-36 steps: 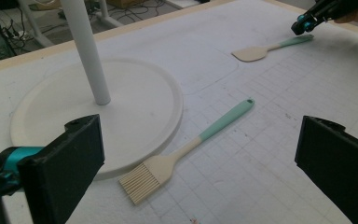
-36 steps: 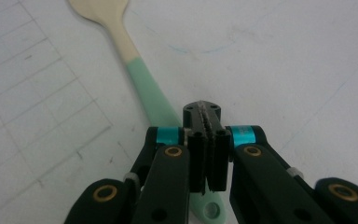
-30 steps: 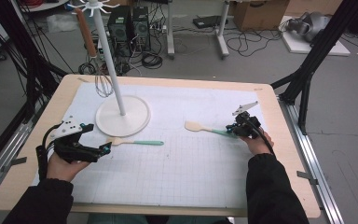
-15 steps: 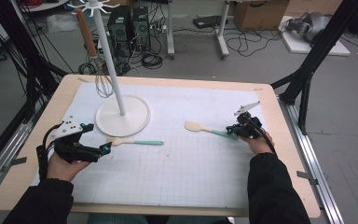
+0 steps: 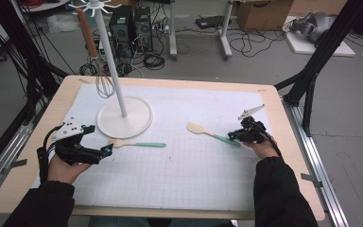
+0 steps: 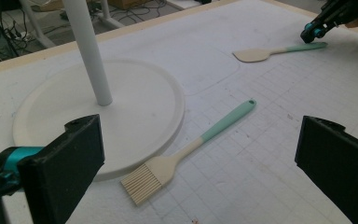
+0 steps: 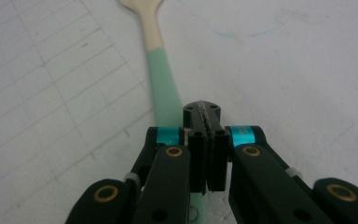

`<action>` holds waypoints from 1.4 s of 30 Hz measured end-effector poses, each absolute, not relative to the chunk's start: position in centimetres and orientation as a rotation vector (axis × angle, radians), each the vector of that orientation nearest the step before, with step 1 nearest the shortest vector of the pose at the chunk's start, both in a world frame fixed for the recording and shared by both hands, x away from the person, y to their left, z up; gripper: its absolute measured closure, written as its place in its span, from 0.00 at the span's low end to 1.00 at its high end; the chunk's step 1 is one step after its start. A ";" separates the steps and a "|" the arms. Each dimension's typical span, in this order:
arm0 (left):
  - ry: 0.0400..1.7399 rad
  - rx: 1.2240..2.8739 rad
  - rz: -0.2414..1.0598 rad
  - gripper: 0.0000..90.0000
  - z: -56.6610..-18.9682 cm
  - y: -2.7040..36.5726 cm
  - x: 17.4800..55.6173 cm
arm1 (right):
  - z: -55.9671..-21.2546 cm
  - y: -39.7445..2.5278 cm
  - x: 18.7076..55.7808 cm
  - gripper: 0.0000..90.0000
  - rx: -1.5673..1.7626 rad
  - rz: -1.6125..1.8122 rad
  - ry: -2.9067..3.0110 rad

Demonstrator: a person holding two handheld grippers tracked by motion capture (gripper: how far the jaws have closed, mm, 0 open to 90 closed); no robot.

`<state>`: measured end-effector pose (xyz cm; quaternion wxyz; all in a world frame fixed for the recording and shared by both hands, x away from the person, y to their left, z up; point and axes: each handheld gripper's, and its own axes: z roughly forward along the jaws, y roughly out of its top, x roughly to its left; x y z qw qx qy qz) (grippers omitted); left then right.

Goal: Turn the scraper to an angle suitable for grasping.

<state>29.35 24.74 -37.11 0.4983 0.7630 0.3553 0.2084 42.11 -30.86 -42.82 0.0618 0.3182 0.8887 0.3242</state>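
Note:
A pastry brush (image 5: 137, 144) with a mint handle lies on the white mat, its bristles by the rim of a stand's round base (image 5: 124, 118). My left gripper (image 5: 105, 152) sits just left of the bristles. In the left gripper view its jaws stand wide open (image 6: 199, 140), with the brush (image 6: 186, 149) on the mat ahead between them. A cream spatula (image 5: 208, 132) with a mint handle lies at centre right. My right gripper (image 5: 235, 136) hangs over its handle end. In the right gripper view the jaws are shut (image 7: 206, 116) pad to pad, and the handle (image 7: 163, 93) runs underneath.
The stand's white pole (image 5: 111, 61) rises from the base at back left. A wire whisk (image 5: 105, 85) and a brown-handled utensil (image 5: 87, 33) hang from its top. The gridded mat (image 5: 184, 175) covers most of the wooden table (image 5: 283, 142).
My right gripper has shifted slightly toward the near edge along the spatula handle. The left gripper and the brush have stayed put.

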 end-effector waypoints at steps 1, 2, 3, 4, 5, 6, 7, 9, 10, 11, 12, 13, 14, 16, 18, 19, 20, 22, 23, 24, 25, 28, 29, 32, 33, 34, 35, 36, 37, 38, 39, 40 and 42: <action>0.860 1.847 0.504 0.02 -37.1 24.7 29.4 | -42.9 -30.8 42.0 1.00 0.965 0.988 2.689; 0.862 1.846 0.503 0.02 -37.1 24.7 29.3 | -42.9 -30.8 41.9 1.00 0.966 0.993 2.690; 0.862 1.845 0.502 0.02 -37.1 24.7 29.3 | -42.9 -30.8 41.8 1.00 0.958 0.996 2.695; 0.860 1.847 0.505 0.02 -37.1 24.7 29.4 | -42.9 -30.7 41.7 1.00 0.949 1.000 2.700; 0.860 1.847 0.506 0.02 -37.1 24.7 29.3 | -42.9 -30.7 41.6 1.00 0.946 0.999 2.706; 0.859 1.848 0.507 0.02 -37.1 24.7 29.3 | -42.9 -30.6 41.5 1.00 0.943 0.998 2.713; 0.859 1.849 0.508 0.02 -37.1 24.7 29.3 | -42.8 -30.6 41.4 1.00 0.941 0.998 2.716; 0.859 1.847 0.509 0.02 -37.0 24.7 29.3 | -42.8 -30.4 41.2 1.00 0.939 1.002 2.726; 0.860 1.848 0.508 0.02 -37.0 24.7 29.3 | -42.9 -30.4 41.1 1.00 0.931 1.009 2.731; 0.860 1.850 0.508 0.02 -37.1 24.7 29.3 | -42.9 -30.3 41.0 1.00 0.941 1.012 2.736; 0.861 1.850 0.510 0.02 -37.1 24.7 29.3 | -42.8 -30.2 40.9 1.00 0.948 1.010 2.736; 0.859 1.850 0.506 0.02 -37.1 24.7 29.3 | -42.8 -30.1 40.8 1.00 0.943 1.013 2.743; 0.859 1.852 0.508 0.02 -37.1 24.7 29.3 | -42.9 -30.1 40.7 1.00 0.942 1.017 2.741; 0.860 1.848 0.507 0.02 -37.1 24.6 29.3 | -42.9 -30.0 40.5 1.00 0.945 1.029 2.736; 0.860 1.852 0.508 0.02 -37.1 24.6 29.3 | -43.1 -30.1 40.2 1.00 0.967 1.047 2.728; 0.859 1.855 0.508 0.02 -37.1 24.6 29.3 | -43.1 -30.1 40.2 1.00 0.977 1.057 2.726; 0.859 1.855 0.510 0.02 -37.1 24.6 29.3 | -43.1 -30.1 40.1 1.00 0.985 1.064 2.720; 0.858 1.855 0.509 0.02 -37.1 24.6 29.3 | -43.1 -30.0 40.0 1.00 0.981 1.065 2.725; 0.857 1.855 0.511 0.02 -37.1 24.6 29.3 | -43.1 -30.0 40.0 1.00 0.983 1.064 2.727; 0.858 1.856 0.511 0.02 -37.1 24.6 29.3 | -43.1 -29.9 39.9 1.00 0.974 1.060 2.728; 0.858 1.856 0.509 0.02 -37.1 24.6 29.3 | -43.1 -29.8 39.9 1.00 0.982 1.055 2.728; 0.857 1.858 0.511 0.02 -37.1 24.6 29.3 | -42.9 -29.8 39.9 0.99 0.980 1.051 2.718; 0.857 1.857 0.511 0.02 -37.1 24.6 29.3 | -42.8 -29.8 39.8 0.98 0.989 1.055 2.704; 0.856 1.857 0.506 0.02 -37.1 24.6 29.3 | -42.3 -29.6 39.9 0.92 1.003 1.078 2.664; 0.855 1.858 0.506 0.02 -37.1 24.6 29.3 | -42.1 -29.5 39.9 0.91 1.011 1.090 2.654; 0.856 1.855 0.503 0.02 -37.1 24.5 29.3 | -41.9 -29.3 39.9 0.89 1.005 1.096 2.650; 0.851 1.859 0.505 0.02 -37.1 24.5 29.3 | -41.8 -29.0 40.0 0.88 0.999 1.095 2.649; 0.850 1.858 0.503 0.02 -37.0 24.5 29.3 | -41.7 -28.7 40.0 0.86 0.996 1.098 2.646; 0.851 1.854 0.501 0.02 -37.0 24.4 29.3 | -41.6 -28.4 40.1 0.84 0.995 1.103 2.646; 0.848 1.858 0.503 0.02 -37.0 24.5 29.3 | -41.6 -28.1 40.1 0.82 0.997 1.109 2.648; 0.847 1.859 0.503 0.02 -37.0 24.5 29.3 | -41.6 -27.8 40.2 0.80 0.993 1.113 2.651; 0.849 1.859 0.503 0.02 -37.1 24.5 29.3 | -41.6 -27.5 40.3 0.78 0.991 1.107 2.649; 0.849 1.860 0.504 0.02 -37.1 24.5 29.3 | -41.7 -27.0 40.4 0.77 0.995 1.100 2.652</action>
